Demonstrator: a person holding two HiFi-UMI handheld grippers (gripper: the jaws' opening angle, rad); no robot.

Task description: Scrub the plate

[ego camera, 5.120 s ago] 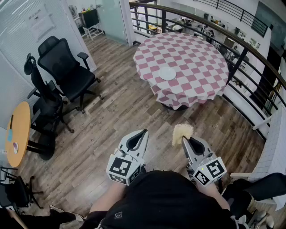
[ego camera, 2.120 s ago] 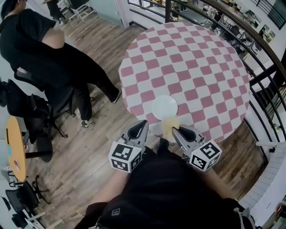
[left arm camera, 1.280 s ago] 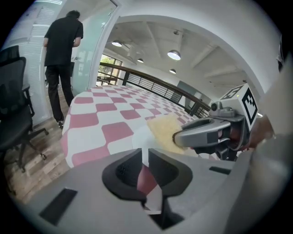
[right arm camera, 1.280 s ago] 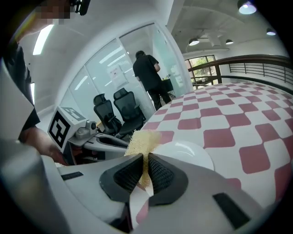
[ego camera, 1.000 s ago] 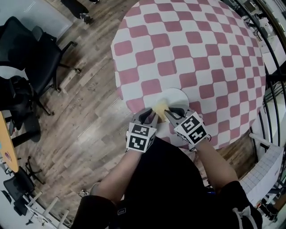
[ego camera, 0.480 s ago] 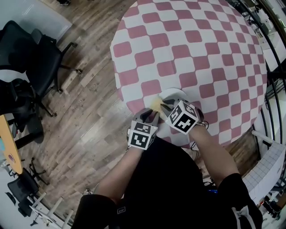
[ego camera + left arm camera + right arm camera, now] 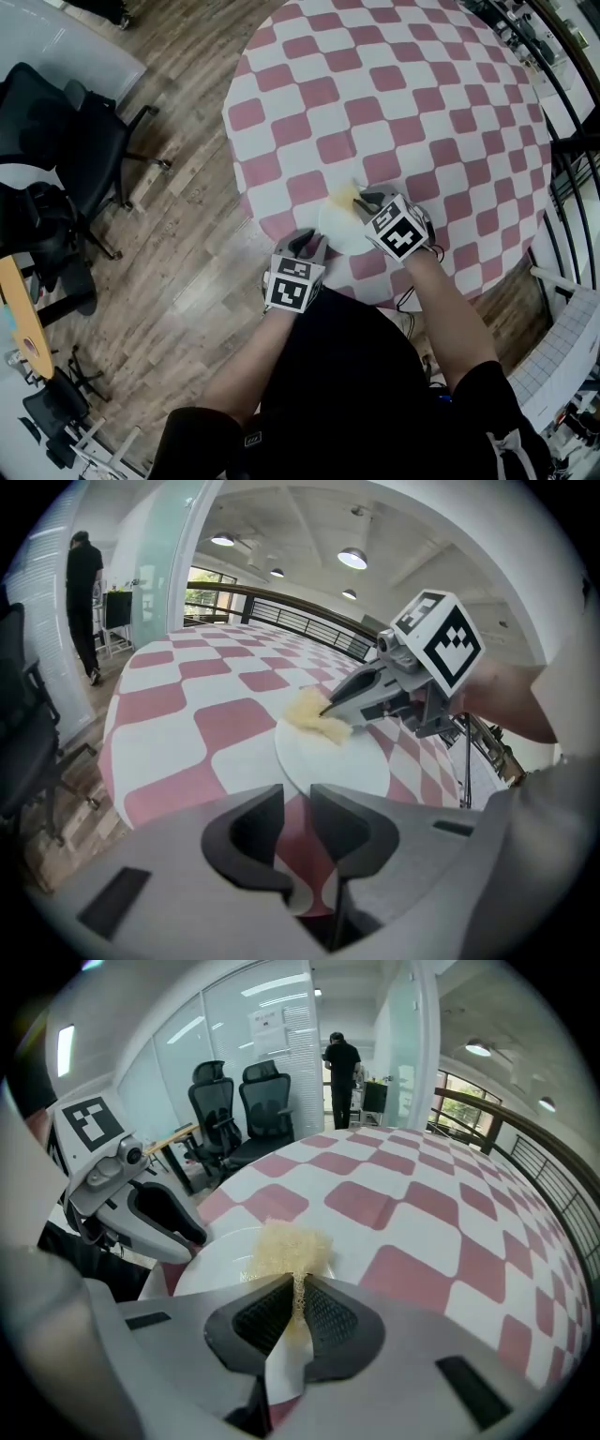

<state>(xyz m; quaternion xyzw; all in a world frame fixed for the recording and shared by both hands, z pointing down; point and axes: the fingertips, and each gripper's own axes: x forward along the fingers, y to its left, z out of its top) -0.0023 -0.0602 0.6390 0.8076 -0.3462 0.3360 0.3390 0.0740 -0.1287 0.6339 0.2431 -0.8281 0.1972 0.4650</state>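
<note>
A white plate [image 7: 336, 228] lies near the front edge of the round table with a pink-and-white checked cloth [image 7: 394, 84]. My right gripper [image 7: 359, 201] is shut on a yellow sponge [image 7: 341, 198], which rests on the plate's far rim. In the right gripper view the sponge [image 7: 292, 1247] sticks out beyond the jaws over the plate [image 7: 220, 1265]. My left gripper [image 7: 305, 243] sits at the plate's near edge, jaws a narrow gap apart with nothing between them. The left gripper view shows the plate [image 7: 337, 761], the sponge [image 7: 312, 713] and the right gripper [image 7: 330, 709] beyond it.
Black office chairs [image 7: 66, 141] stand on the wooden floor to the left. A small orange table [image 7: 19, 314] is at the far left. A dark railing [image 7: 562, 103] runs behind the table on the right. A person in black [image 7: 342, 1063] stands far off.
The person walked up to the table. In the last second the right gripper carried the sponge from the plate's near left toward its far rim. The left gripper stayed at the near edge.
</note>
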